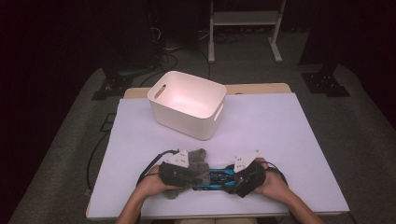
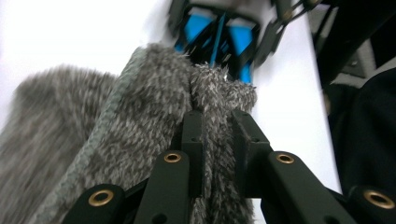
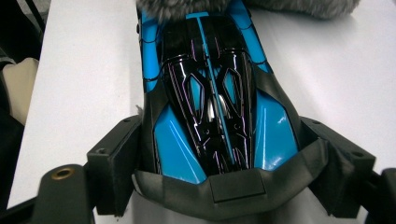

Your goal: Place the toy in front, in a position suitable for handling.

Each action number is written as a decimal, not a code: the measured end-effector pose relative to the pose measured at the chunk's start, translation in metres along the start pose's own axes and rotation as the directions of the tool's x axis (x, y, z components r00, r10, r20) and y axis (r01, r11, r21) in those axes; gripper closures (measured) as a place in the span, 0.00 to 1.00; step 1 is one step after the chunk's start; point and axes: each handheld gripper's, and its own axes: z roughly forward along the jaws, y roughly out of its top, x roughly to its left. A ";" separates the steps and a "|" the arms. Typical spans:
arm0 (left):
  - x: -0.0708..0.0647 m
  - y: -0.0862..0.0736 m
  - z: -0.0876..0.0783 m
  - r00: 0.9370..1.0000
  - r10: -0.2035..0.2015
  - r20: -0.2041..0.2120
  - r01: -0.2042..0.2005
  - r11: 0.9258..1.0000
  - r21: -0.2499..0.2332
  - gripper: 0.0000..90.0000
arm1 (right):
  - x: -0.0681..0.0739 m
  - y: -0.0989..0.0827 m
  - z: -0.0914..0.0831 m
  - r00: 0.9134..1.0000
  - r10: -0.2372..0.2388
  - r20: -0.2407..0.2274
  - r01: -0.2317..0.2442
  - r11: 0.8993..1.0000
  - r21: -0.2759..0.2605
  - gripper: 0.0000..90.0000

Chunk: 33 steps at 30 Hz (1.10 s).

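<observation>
High view: fuzzy grey fabric piece (image 1: 194,170) covers the front of the blue-and-black toy race car (image 1: 217,177), so only its mid body is visible between the hands at the near table edge. Left gripper (image 2: 218,123) clenched on a fold of the fabric. Right gripper (image 3: 219,154) jaws clamp the car's rear flanks. Glossy shell, thin purple lines. White plastic bin (image 1: 187,103) behind, well apart.

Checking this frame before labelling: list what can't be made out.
- High view: middle of the blue toy car shows; both tools and the grey fuzzy cloth cover its ends.
- Left gripper view: car blurred, top cut off.
- Right gripper view: cloth covers the car's far end.
</observation>
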 end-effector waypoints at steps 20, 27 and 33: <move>0.014 -0.018 -0.020 0.995 -0.018 -0.101 0.023 0.999 0.046 0.85 | 0.000 -0.001 0.000 1.000 -0.004 0.001 0.004 1.000 -0.003 0.22; 0.021 0.003 -0.005 0.995 -0.021 -0.100 0.025 0.999 0.037 0.86 | -0.001 -0.002 0.000 1.000 -0.006 -0.001 0.006 1.000 -0.015 0.22; 0.025 0.028 0.014 0.998 0.009 -0.064 -0.004 0.997 0.072 0.86 | 0.000 -0.001 0.000 1.000 -0.010 -0.001 0.010 1.000 -0.007 0.22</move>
